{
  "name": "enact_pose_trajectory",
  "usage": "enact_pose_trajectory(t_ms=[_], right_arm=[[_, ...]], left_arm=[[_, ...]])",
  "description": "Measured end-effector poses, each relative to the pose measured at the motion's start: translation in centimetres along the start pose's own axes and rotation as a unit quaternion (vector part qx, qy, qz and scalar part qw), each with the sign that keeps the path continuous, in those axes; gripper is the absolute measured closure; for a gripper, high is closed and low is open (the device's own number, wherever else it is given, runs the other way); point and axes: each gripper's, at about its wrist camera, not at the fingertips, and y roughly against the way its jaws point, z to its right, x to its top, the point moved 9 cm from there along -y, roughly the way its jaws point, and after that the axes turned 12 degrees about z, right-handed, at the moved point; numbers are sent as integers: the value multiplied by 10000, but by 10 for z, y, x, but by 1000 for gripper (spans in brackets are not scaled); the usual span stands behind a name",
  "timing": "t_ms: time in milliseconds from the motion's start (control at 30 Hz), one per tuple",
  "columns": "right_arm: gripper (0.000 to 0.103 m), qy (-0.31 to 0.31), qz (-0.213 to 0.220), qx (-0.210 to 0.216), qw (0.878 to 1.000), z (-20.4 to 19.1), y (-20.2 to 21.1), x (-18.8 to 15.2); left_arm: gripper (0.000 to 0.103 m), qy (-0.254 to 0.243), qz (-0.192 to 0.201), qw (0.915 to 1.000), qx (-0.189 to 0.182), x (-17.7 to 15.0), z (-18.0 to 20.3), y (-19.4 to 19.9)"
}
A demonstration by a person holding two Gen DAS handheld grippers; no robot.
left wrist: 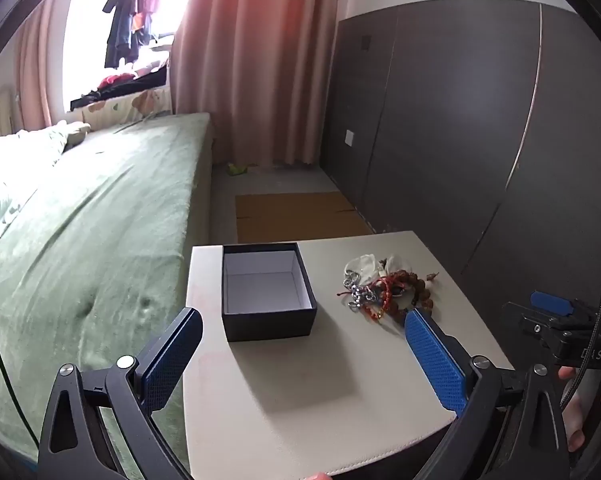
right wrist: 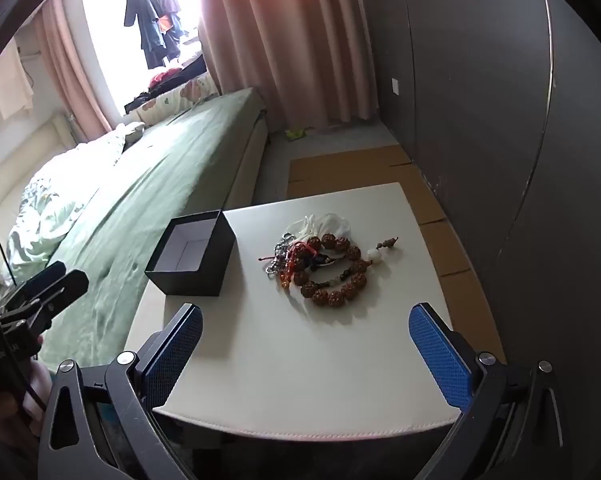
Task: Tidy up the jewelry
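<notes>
Two grippers hover over the near edge of a white table (right wrist: 300, 360), both spread wide with nothing between their blue pads. The left gripper (left wrist: 302, 334) faces an open black box (left wrist: 266, 292), white inside and empty, which sits on the table's left side just ahead of it. The right gripper (right wrist: 306, 330) points toward a tangled jewelry pile (right wrist: 320, 264) to the right of the box and apart from it: brown bead bracelet (right wrist: 334, 280), red cord, silver chain and a white pouch (right wrist: 324, 222) behind them. Beyond the table lie a green bed (left wrist: 100, 208), flattened cardboard (left wrist: 296, 216) on the floor, pink curtains (left wrist: 256, 60) and a dark wardrobe (left wrist: 460, 120).
</notes>
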Motion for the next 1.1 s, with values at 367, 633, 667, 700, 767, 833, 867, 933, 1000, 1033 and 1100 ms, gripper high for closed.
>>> enact_pose_trajectory(t_ms=[367, 633, 667, 700, 767, 833, 867, 933, 1000, 1033, 1100], right_arm=[[0, 219, 150, -41, 9996, -4, 3, 1], [0, 280, 198, -152, 9993, -5, 3, 2], [0, 286, 194, -158, 9993, -5, 2, 2], [0, 294, 200, -171, 9992, -5, 3, 2], [0, 301, 223, -190, 9991, -4, 3, 2], [0, 314, 243, -159, 9991, -5, 4, 2], [0, 313, 244, -156, 9991, -4, 2, 2], [0, 325, 239, -157, 9991, -4, 2, 3], [0, 346, 232, -151, 9990, -5, 2, 3], [0, 354, 223, -154, 9990, -5, 1, 2], [0, 376, 219, -159, 9989, -6, 1, 2]], left_arm=[[2, 66, 64, 9998, -147, -4, 12, 1], [2, -66, 74, 9998, -163, -5, 10, 2], [2, -62, 76, 9998, -157, -5, 12, 1], [2, -49, 76, 9998, -156, -5, 11, 1], [2, -41, 83, 9998, -158, -5, 10, 2], [2, -52, 85, 9999, -137, -4, 12, 1], [2, -51, 93, 9999, -131, -4, 12, 1], [2, -53, 101, 9999, -122, -5, 11, 2], [2, -69, 86, 9999, -112, -6, 11, 3], [2, -73, 85, 9999, -112, -6, 10, 3], [2, -79, 96, 9999, -108, -6, 10, 4]])
